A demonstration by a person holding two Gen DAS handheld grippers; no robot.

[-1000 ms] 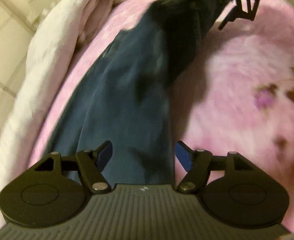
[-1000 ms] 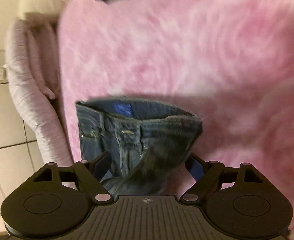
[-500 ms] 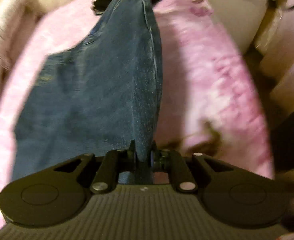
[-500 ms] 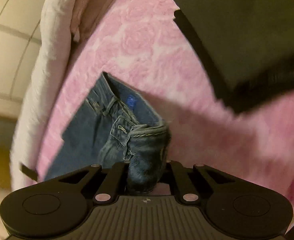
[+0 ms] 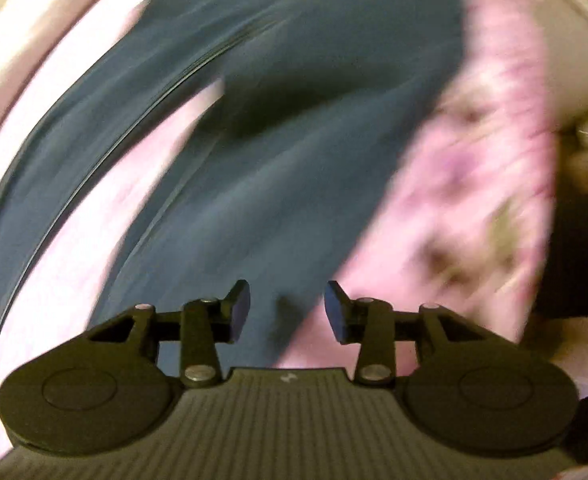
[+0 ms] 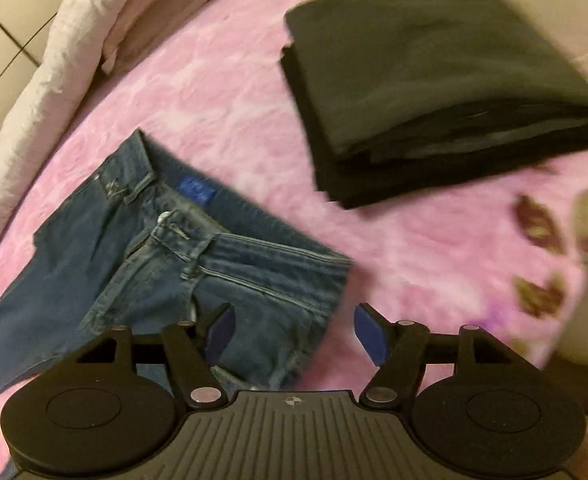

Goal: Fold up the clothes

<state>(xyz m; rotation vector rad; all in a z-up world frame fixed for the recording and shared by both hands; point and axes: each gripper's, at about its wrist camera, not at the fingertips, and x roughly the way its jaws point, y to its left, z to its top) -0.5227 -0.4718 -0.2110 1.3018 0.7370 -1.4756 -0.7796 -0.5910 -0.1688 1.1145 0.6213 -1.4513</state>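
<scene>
A pair of blue jeans (image 6: 198, 264) lies on a pink fluffy blanket (image 6: 222, 92), waistband and blue label toward the middle. My right gripper (image 6: 294, 332) is open just above the waist end, holding nothing. In the blurred left wrist view the jeans' legs (image 5: 294, 160) spread out ahead on the blanket (image 5: 473, 200). My left gripper (image 5: 287, 310) is open over the near end of a leg, holding nothing.
A folded stack of black clothes (image 6: 433, 92) lies on the blanket at the back right. A pale pink quilt (image 6: 78, 52) is bunched along the left edge, with a tiled wall behind. Pink blanket with a flower print (image 6: 533, 264) lies to the right.
Both grippers were shut on the jeans half a second ago and have opened and let go. The jeans now lie on the blanket. The left view is blurred by fast motion.
</scene>
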